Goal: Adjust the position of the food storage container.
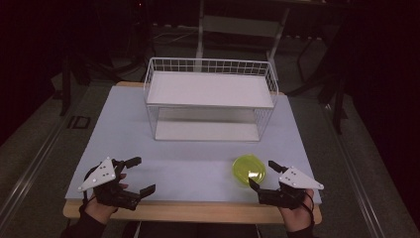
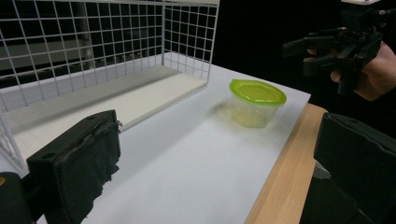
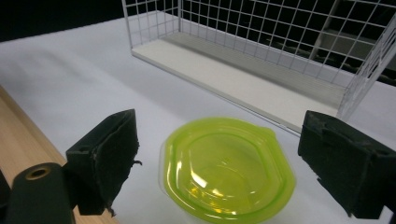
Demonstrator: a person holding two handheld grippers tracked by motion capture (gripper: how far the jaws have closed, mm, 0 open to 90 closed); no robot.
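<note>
Both tongs wide open, right tongs (image 1: 263,174) beside lidded container (image 1: 249,170), empty

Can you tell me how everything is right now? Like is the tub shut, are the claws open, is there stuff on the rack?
Tub: lid on, upright on the table, held by nothing.
Lid: green, closed over the tub.
Rack: standing upright, both shelves bare.
Left claw: open, holding nothing.
Right claw: open, just above the tub, not gripping it.
Table: white mat on top, wooden edge showing.
</note>
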